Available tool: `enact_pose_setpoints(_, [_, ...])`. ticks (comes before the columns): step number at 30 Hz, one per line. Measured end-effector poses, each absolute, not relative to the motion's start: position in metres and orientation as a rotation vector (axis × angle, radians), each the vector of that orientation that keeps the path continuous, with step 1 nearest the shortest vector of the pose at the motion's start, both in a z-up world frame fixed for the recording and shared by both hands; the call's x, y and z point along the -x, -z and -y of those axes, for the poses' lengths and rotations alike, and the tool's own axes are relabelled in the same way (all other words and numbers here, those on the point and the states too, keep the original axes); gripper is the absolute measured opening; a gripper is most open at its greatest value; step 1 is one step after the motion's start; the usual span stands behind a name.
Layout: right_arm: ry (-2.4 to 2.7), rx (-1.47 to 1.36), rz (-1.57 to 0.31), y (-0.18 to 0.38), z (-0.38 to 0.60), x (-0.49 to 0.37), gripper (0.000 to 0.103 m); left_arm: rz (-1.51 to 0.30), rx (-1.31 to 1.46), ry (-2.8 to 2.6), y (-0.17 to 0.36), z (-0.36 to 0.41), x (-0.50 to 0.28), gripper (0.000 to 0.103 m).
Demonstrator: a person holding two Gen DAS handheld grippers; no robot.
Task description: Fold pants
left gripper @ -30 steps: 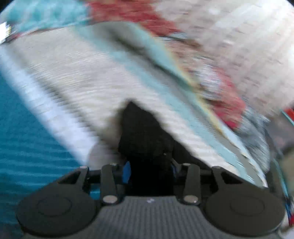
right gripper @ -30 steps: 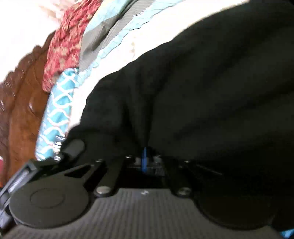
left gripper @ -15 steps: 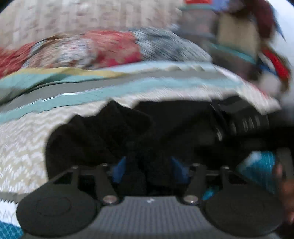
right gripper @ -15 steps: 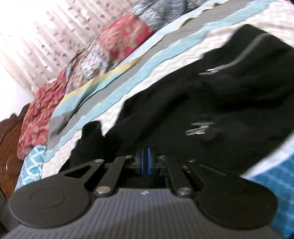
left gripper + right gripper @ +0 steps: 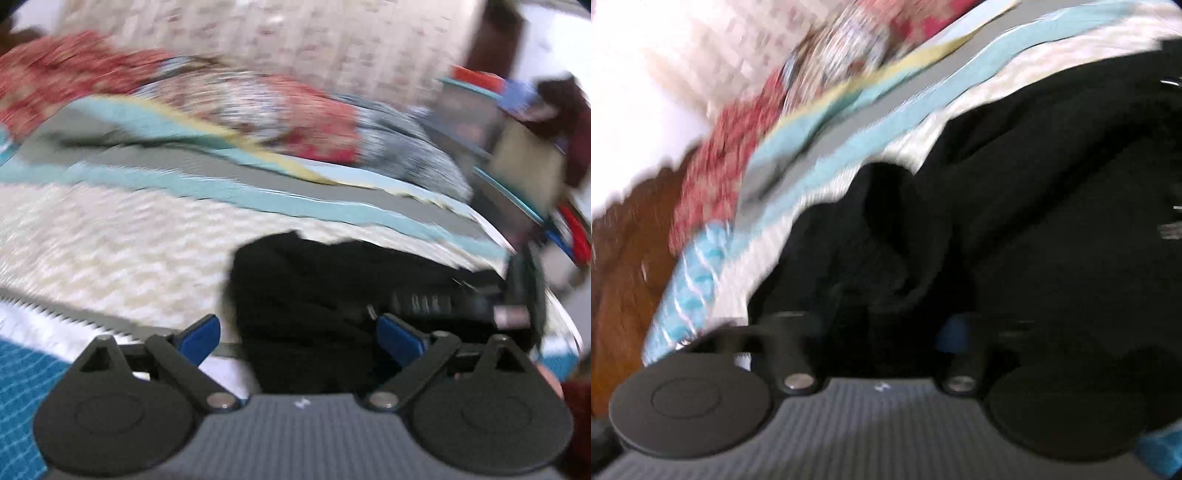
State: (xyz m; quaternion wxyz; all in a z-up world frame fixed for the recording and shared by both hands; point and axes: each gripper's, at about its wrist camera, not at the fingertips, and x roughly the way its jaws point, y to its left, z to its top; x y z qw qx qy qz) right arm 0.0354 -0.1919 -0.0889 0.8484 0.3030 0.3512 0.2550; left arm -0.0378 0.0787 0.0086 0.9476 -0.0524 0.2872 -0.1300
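Black crumpled fabric pants [image 5: 332, 295] lie bunched on a striped chevron bedspread [image 5: 129, 240]; left gripper [image 5: 299, 336] spread wide over them, right gripper [image 5: 882, 328] apparently released too.

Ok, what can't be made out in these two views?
Right gripper: open or shut, right wrist view; blur and the black pants hide its fingers.
Pants' folds and outline: both views; blurred, and cut off by the frame edges.
Left gripper: open, but the left wrist view is too blurred to show whether the pants touch it.
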Motion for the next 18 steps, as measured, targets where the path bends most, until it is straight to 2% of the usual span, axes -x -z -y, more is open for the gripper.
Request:
enact_pose_setpoints(1, [-0.530, -0.603, -0.724, 0.085, 0.186, -0.032, 0.031, -0.584, 0.127, 0.247, -0.010, -0.084, 0.034, 0.090])
enact_pose_setpoints(3, [-0.532, -0.561, -0.633, 0.070, 0.190, -0.021, 0.029, -0.576, 0.160, 0.231, -0.013, -0.088, 0.025, 0.090])
enact_pose_setpoints(7, [-0.386, -0.445, -0.456, 0.055, 0.209, 0.007, 0.029, -0.543, 0.177, 0.245, -0.015, -0.074, 0.011, 0.090])
enact_pose_setpoints(9, [-0.316, -0.449, -0.507, 0.067, 0.217, 0.003, 0.034, -0.523, 0.164, 0.253, -0.014, -0.058, 0.001, 0.087])
enact_pose_setpoints(10, [-0.299, -0.461, -0.573, 0.078, 0.219, -0.006, 0.044, -0.524, 0.158, 0.264, -0.011, -0.048, -0.006, 0.084])
enact_pose_setpoints(12, [-0.295, -0.521, -0.627, 0.091, 0.227, -0.013, 0.048, -0.536, 0.153, 0.300, -0.007, -0.029, -0.017, 0.076])
enact_pose_setpoints(13, [-0.289, -0.556, -0.611, 0.088, 0.233, -0.011, 0.056, -0.539, 0.147, 0.315, -0.006, -0.021, -0.020, 0.072])
enact_pose_setpoints(14, [-0.259, -0.563, -0.591, 0.082, 0.238, -0.008, 0.058, -0.542, 0.139, 0.330, -0.003, -0.015, -0.020, 0.070])
enact_pose_setpoints(17, [-0.186, -0.517, -0.452, 0.059, 0.246, 0.011, 0.057, -0.567, 0.106, 0.369, 0.006, 0.002, -0.029, 0.055])
enact_pose_setpoints(18, [-0.192, -0.511, -0.418, 0.055, 0.246, 0.013, 0.051, -0.588, 0.097, 0.371, 0.011, 0.006, -0.034, 0.049])
